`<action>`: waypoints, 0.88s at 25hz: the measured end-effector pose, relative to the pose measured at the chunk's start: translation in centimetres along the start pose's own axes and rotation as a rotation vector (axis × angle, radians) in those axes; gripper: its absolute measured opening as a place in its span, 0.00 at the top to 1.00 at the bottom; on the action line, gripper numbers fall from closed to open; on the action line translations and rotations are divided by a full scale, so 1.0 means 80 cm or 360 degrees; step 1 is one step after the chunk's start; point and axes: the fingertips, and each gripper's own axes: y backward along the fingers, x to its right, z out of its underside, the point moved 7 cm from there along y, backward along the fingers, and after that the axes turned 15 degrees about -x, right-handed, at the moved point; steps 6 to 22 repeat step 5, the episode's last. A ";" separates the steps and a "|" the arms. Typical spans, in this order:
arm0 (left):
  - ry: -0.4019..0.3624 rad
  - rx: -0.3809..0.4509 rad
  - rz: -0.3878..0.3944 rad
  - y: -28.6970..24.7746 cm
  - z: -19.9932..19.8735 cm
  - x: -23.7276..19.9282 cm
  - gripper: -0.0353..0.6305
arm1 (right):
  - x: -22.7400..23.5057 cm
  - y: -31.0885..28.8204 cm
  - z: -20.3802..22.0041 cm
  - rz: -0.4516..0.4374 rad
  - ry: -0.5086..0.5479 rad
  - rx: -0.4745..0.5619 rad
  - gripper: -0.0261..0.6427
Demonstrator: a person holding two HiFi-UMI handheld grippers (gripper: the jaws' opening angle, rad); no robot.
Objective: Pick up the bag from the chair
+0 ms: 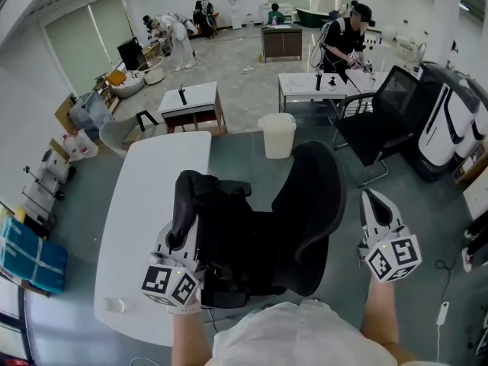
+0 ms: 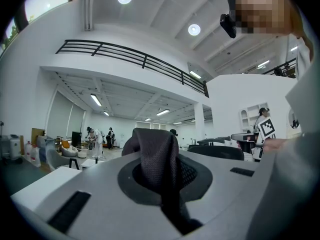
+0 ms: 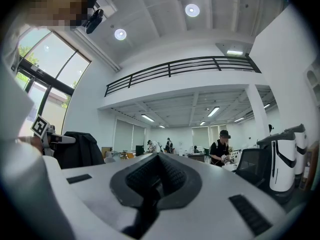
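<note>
Two grippers in play, only one doing work. Left gripper (image 1: pixel 177 244) is clamped on a fold of black mesh strap (image 2: pixel 156 154), which stands up past its closed jaws in the left gripper view. Right gripper (image 1: pixel 374 204) has its jaws pressed together on nothing, well apart at 3 o'clock of the chair. The strap belongs to the soft black fabric bag (image 1: pixel 221 235), which hangs from that one pinch over the seat of the black mesh-backed office chair (image 1: pixel 316 197), at about 9 o'clock of its backrest. No view shows whether the bag's underside has cleared the seat. Main risk, as a judgement: the whole load rides on one narrow pinch of loose fabric, so the fold could creep out between the pads if the lift is jerked, and the bag would drop back onto the seat or past its edge. Second: the bag is limp and close to the chair, so a trailing corner or strap could snag on the seat or frame and drag the chair along. Third: the long white table (image 1: pixel 145 227) sits just beside at 9 o'clock, and a sideways swing would knock the bag into its edge. A slow, straight-up lift looks safest, with the right gripper free to support from below.
</note>
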 end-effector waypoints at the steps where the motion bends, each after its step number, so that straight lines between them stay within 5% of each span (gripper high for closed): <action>1: 0.0001 -0.0001 0.0001 0.000 0.000 0.000 0.88 | -0.001 0.000 -0.001 0.0000 0.0001 -0.0002 0.94; 22: -0.0002 -0.0002 0.0009 0.000 -0.005 0.002 0.88 | 0.000 0.002 -0.004 -0.0002 0.0003 -0.0011 0.94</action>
